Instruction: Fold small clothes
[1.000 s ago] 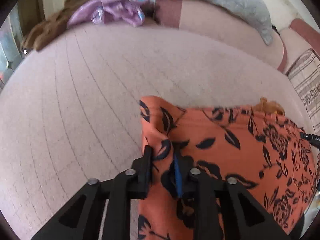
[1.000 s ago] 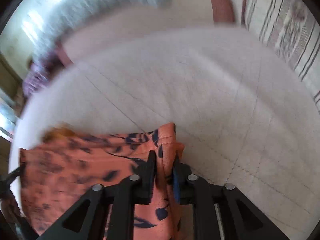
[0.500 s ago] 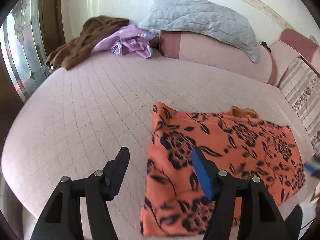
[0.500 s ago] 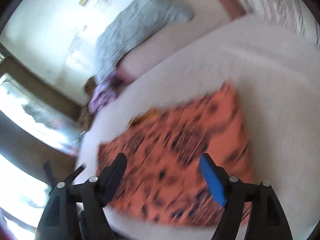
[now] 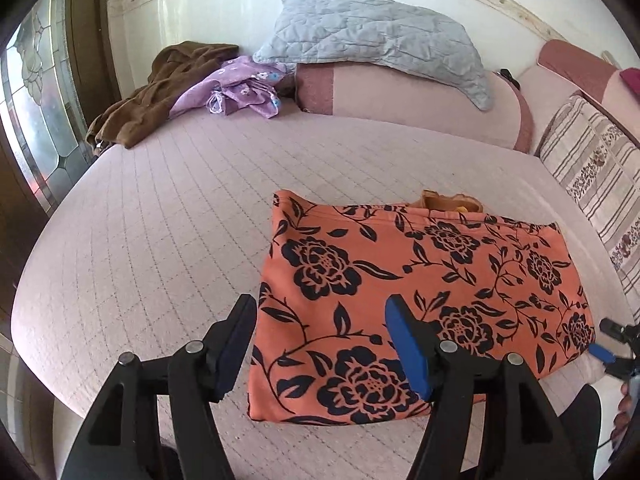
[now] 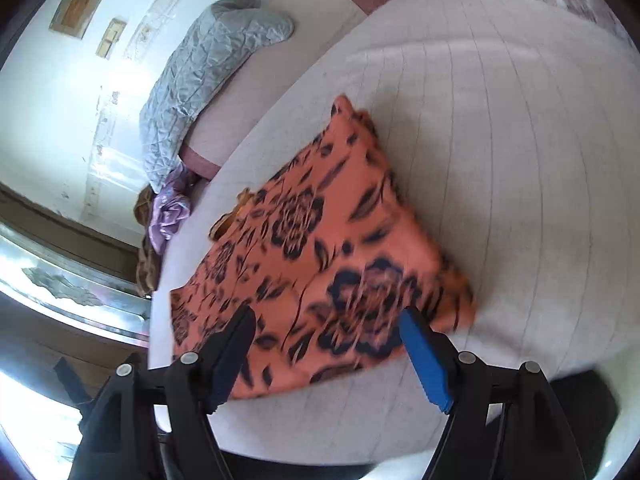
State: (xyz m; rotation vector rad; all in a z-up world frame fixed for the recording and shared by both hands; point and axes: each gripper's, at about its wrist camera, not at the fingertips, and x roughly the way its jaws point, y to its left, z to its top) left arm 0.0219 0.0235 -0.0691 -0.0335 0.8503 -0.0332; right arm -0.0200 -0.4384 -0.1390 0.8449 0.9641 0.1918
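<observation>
An orange garment with a black flower print (image 5: 420, 292) lies folded flat into a rectangle near the front edge of the bed; it also shows in the right wrist view (image 6: 320, 248). A small yellow-orange piece (image 5: 448, 202) sticks out at its far edge. My left gripper (image 5: 320, 340) is open and empty, raised above the garment's near left part. My right gripper (image 6: 328, 348) is open and empty, raised above the garment's near edge, and its tip shows in the left wrist view (image 5: 608, 344) at the garment's right corner.
The pink quilted bed cover (image 5: 160, 216) spreads to the left and behind. A brown garment (image 5: 160, 92) and a purple garment (image 5: 240, 92) lie at the back. A grey quilted pillow (image 5: 380, 40) rests on a pink bolster (image 5: 400, 96). A striped cushion (image 5: 592, 184) is on the right.
Both grippers were shut on the orange garment's far corners one second ago. They have opened, let go and pulled back and up. The garment now lies folded flat.
</observation>
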